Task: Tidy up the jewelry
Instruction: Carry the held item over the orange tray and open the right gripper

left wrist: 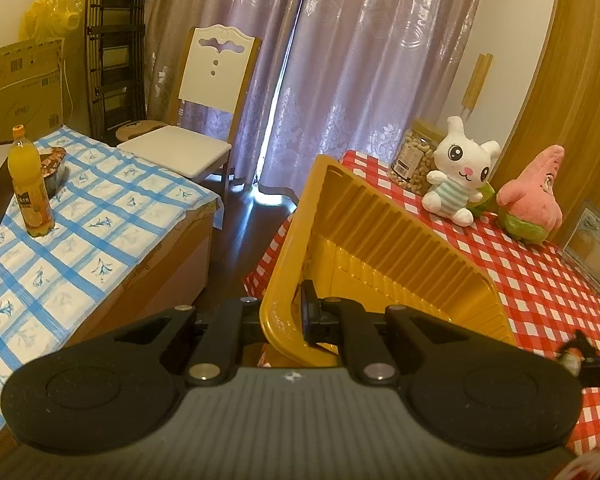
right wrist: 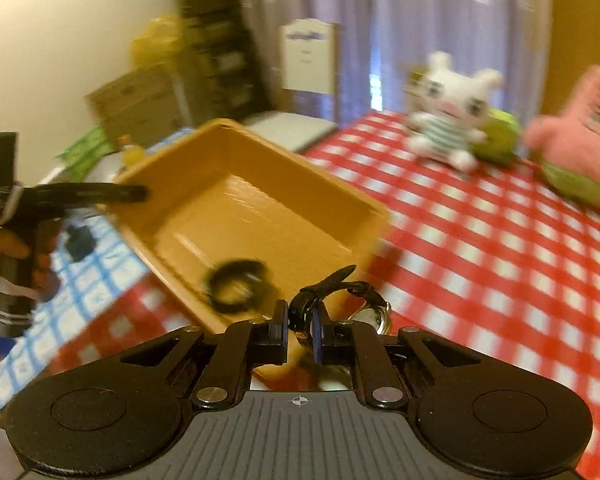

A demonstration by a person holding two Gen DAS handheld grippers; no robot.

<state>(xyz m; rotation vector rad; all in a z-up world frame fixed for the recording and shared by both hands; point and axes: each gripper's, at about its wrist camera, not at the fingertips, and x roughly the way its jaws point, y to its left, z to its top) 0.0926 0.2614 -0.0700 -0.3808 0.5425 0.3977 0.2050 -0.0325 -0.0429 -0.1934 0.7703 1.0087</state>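
A yellow plastic tray [left wrist: 380, 240] is tipped up over the red checked tablecloth [left wrist: 540, 292]. My left gripper [left wrist: 296, 312] is shut on its near rim. In the right wrist view the tray [right wrist: 260, 208] is blurred, and a black ring-shaped band [right wrist: 236, 286] lies in its lower corner. My right gripper [right wrist: 300, 324] is shut on the black strap of a wristwatch [right wrist: 374, 314], whose metal face hangs to the right of the fingers, just in front of the tray. A hand [right wrist: 4, 256] holds the left gripper [right wrist: 140, 192] at the tray's far-left rim.
A white plush rabbit [left wrist: 460, 172], a pink plush star [left wrist: 532, 200] and a jar of nuts [left wrist: 416, 160] stand at the back of the red table. A framed picture [left wrist: 592, 244] leans at the right. To the left stand a blue checked table [left wrist: 80, 240] with a juice bottle [left wrist: 30, 184], and a white chair [left wrist: 204, 92].
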